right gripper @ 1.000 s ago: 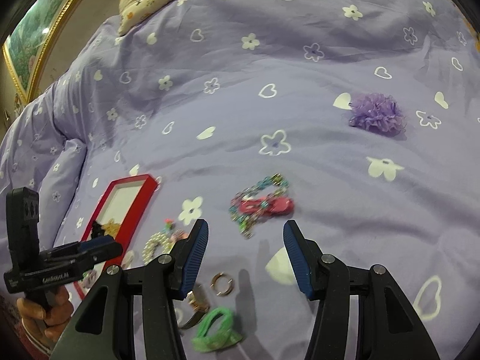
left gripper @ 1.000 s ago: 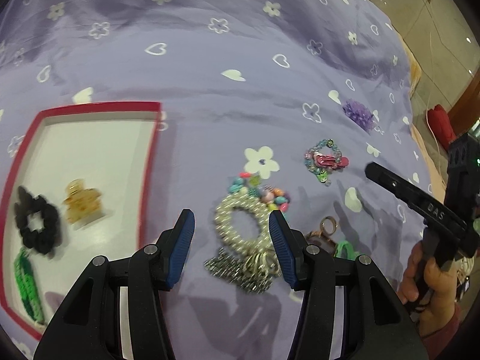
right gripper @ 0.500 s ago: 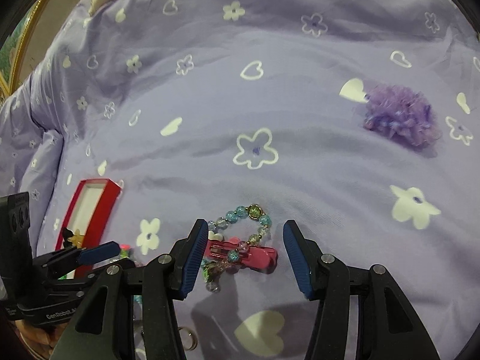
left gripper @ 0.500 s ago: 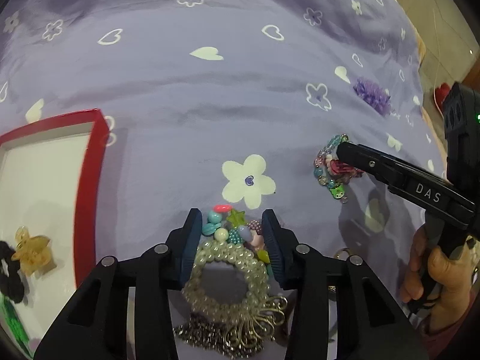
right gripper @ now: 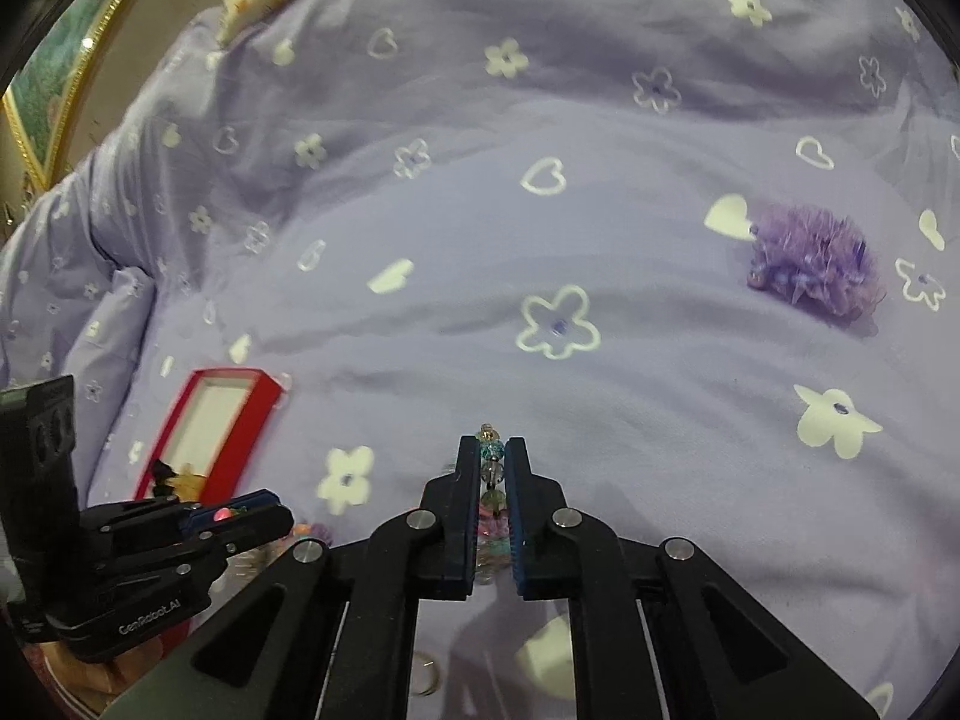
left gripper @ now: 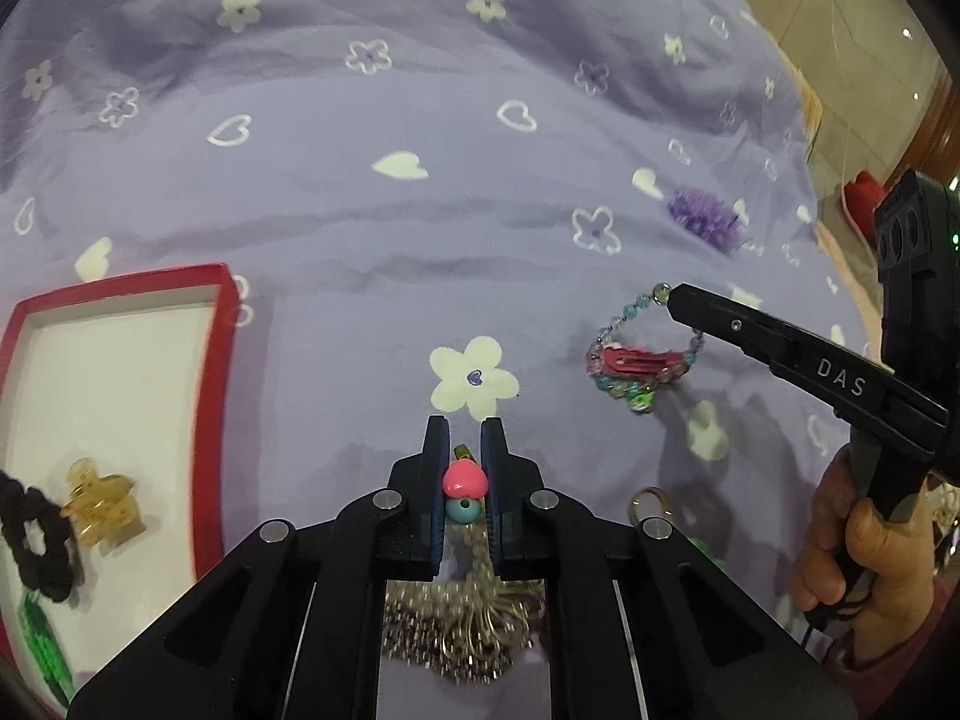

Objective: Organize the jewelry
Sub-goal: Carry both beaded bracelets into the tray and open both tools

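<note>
Jewelry strewn over bedspread (left gripper: 420,240); left gripper (left gripper: 462,438) just pinched shut on colourful bead strand (left gripper: 462,489); right gripper (right gripper: 492,462) just clamped on glass-bead bracelet (right gripper: 493,468); pickup step; next probably lift, carry to red tray (left gripper: 213,396).

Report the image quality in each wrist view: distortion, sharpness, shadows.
Left wrist view: strong fisheye bulge with dark corner vignette; bedspread sharp, soft shadows under the red tray. Right wrist view: same curvature; purple flower scrunchie crisp, the left hand-held gripper at the edge slightly soft.
</note>
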